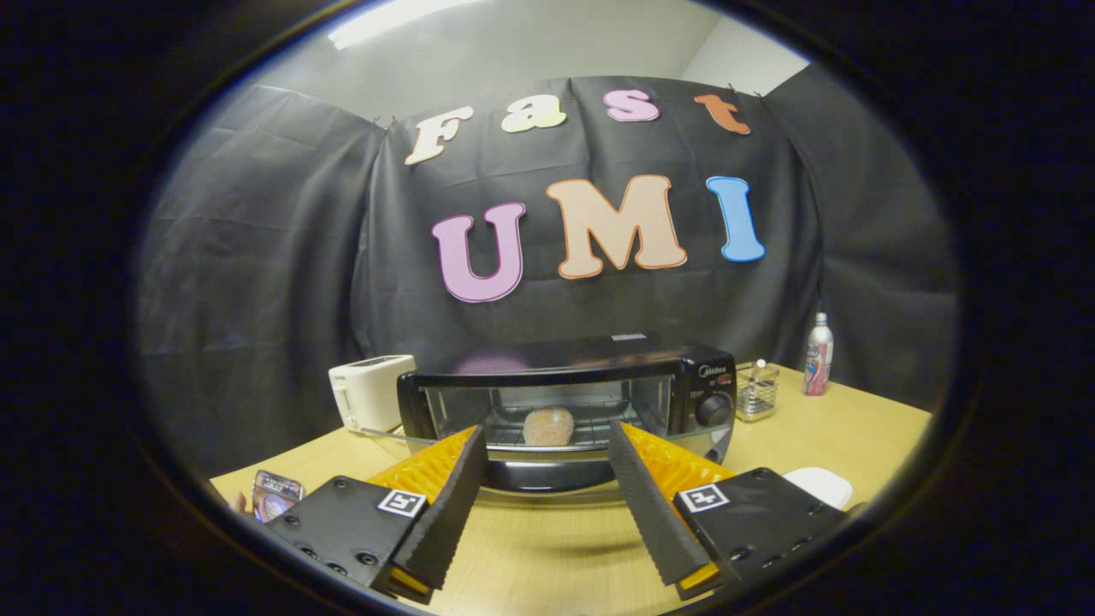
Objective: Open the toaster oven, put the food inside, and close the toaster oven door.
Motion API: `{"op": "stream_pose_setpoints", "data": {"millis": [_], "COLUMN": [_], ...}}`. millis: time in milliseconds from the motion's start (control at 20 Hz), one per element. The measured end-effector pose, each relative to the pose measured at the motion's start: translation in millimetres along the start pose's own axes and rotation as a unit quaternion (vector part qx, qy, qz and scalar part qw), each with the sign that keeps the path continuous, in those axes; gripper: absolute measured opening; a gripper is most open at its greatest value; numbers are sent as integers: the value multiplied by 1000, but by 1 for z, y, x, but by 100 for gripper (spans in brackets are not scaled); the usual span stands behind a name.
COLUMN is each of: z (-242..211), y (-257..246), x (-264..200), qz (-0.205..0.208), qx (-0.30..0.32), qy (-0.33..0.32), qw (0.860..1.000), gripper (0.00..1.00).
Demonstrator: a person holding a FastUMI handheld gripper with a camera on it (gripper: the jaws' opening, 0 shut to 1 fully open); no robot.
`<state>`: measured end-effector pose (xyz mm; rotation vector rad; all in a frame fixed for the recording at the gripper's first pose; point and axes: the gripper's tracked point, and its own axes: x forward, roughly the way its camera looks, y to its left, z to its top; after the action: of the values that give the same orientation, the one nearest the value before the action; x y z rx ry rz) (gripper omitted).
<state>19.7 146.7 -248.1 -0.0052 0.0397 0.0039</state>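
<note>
A black toaster oven (676, 376) stands on the wooden table beyond my fingers. Its glass door (547, 466) is folded down flat toward me. On the wire rack inside lies a brown piece of food (548, 425), like a small bread roll. My gripper (547, 436) is open, its two fingers spread wide in front of the lowered door, with nothing held between them. The food shows in the gap between the fingertips but sits farther back, inside the oven.
A white pop-up toaster (369, 389) stands left of the oven. To the right are a small wire basket (757, 391) and a bottle (818, 354). A white dish (821, 485) lies near my right finger. A shiny packet (275, 494) lies at the near left table edge (257, 466).
</note>
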Motion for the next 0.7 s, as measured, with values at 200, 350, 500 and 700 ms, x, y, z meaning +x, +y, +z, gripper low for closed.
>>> {"op": "stream_pose_setpoints", "data": {"millis": [200, 350, 500, 700], "z": [15, 25, 29, 52], "y": [1, 1, 3, -4], "x": [30, 57, 69, 59], "qz": [4, 8, 14, 14], "qx": [5, 10, 22, 11], "qy": [-2, -3, 2, -15], "qw": [1000, 1000, 1000, 1000], "gripper": [91, 91, 92, 92]}}
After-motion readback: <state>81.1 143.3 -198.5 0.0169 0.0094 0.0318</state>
